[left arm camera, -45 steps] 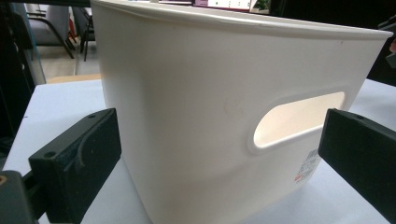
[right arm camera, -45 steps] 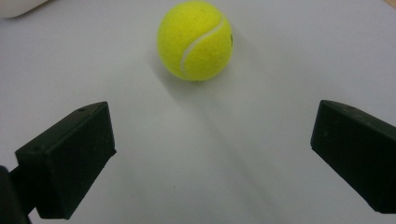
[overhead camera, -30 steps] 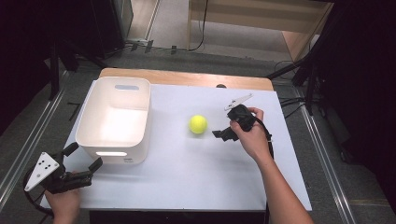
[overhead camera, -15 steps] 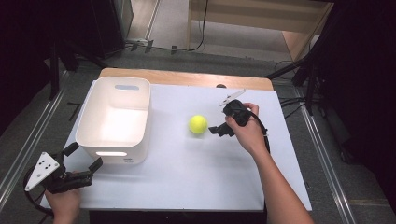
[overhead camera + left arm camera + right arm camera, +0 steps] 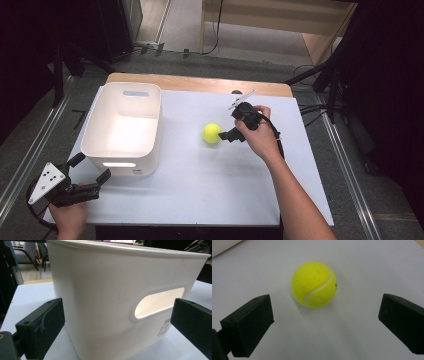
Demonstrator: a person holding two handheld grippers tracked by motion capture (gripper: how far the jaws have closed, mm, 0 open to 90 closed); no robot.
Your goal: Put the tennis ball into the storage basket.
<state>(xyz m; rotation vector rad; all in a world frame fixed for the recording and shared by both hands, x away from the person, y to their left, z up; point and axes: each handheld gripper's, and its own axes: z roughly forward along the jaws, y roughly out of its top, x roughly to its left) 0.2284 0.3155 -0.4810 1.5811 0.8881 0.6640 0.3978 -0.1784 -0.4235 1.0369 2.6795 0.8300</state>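
Tennis ball (image 5: 314, 284) sits mid-frame between the right hand-held gripper (image 5: 325, 322)'s wide jaws; advance until centred, then close gently.

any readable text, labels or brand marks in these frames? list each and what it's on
Nothing can be read.
Sticker low on the white bin, below its handle cutout: small print with a red mark, too blurred to read.
Tennis ball: a small dark mark near the seam at its edge, too small to read as a letter or logo.
Grey plate on the left gripper: dark dots, no text.
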